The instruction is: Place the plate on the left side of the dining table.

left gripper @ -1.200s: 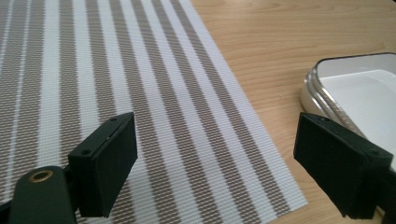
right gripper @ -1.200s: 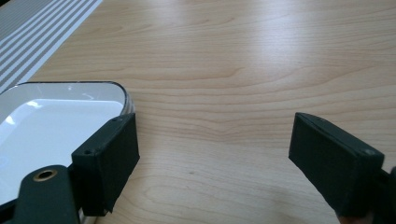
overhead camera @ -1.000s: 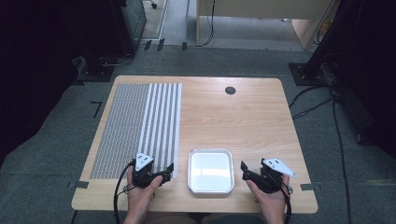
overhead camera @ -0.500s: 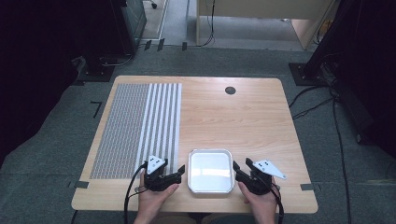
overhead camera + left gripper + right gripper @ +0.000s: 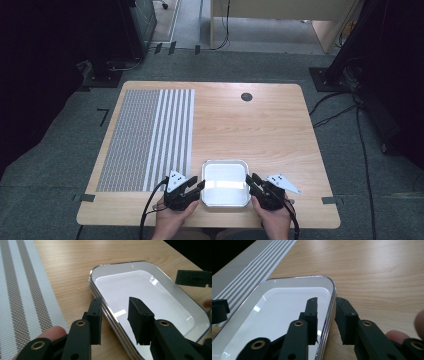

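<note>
1. The left claw (image 5: 199,186) sits at the left edge of the white tray (image 5: 225,170), jaws parted, one jaw outside the rim and one inside over the tray floor; in the left claw view (image 5: 116,320) the rim runs between the two jaws, and whether they touch it cannot be told.
2. The right claw (image 5: 251,182) is at the tray's right edge, also parted, with the rim between its jaws in the right claw view (image 5: 327,320); the inner jaw is over the white floor, the outer one over bare wood.
3. Neither claw has closed on anything.
4. A hand (image 5: 170,220) holds the left claw and another hand (image 5: 276,222) holds the right, both coming in at 6 o'clock on the table (image 5: 270,125).
5. The tray lies flat near the table's 6 o'clock edge, between the claws.
6. A striped woven mat (image 5: 150,135) covers the table's 9 o'clock side, close beside the tray.
7. A dark round hole (image 5: 246,96) sits towards 12 o'clock.
</note>
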The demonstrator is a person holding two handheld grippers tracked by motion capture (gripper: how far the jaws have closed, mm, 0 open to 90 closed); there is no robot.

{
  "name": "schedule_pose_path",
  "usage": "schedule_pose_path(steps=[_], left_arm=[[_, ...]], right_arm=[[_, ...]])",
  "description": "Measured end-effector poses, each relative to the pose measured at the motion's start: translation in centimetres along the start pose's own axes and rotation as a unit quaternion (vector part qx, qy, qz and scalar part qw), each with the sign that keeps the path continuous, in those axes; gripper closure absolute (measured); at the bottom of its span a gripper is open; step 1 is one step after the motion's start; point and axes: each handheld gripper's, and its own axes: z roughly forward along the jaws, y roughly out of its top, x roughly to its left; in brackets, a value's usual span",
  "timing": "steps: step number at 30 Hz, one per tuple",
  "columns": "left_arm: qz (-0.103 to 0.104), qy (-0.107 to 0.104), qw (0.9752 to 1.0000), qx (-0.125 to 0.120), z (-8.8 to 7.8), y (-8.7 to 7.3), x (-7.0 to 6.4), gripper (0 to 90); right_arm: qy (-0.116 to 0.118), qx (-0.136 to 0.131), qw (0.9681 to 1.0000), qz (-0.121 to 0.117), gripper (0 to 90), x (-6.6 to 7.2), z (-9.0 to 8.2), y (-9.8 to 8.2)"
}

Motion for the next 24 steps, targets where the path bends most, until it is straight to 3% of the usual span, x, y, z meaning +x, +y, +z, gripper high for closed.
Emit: schedule_pose_path(steps=[5,7,9,14,24], left_arm=[[0.012,-0.003,0.9999,0.011,0.33,-0.23,-0.49,72.4],[0.014,-0.002,0.9998,0.017,0.48,-0.34,-0.64,74.9],[0.015,0.000,0.9997,0.018,0.48,-0.34,-0.65,76.8],[0.016,0.005,0.9995,0.025,0.60,-0.38,-0.56,79.2],[0.022,0.011,0.9993,0.027,0.70,-0.43,-0.69,79.8]], right_arm=[[0.002,0.015,0.9998,0.012,76.2,-0.07,0.05,-0.05],[0.010,0.022,0.9991,0.036,78.6,-0.29,0.03,-0.10],[0.015,0.021,0.9988,0.041,80.0,-0.34,0.00,-0.08],[0.023,0.027,0.9977,0.058,84.6,-0.58,-0.03,0.02],[0.035,0.032,0.9953,0.085,83.3,-0.88,-0.04,0.13]])
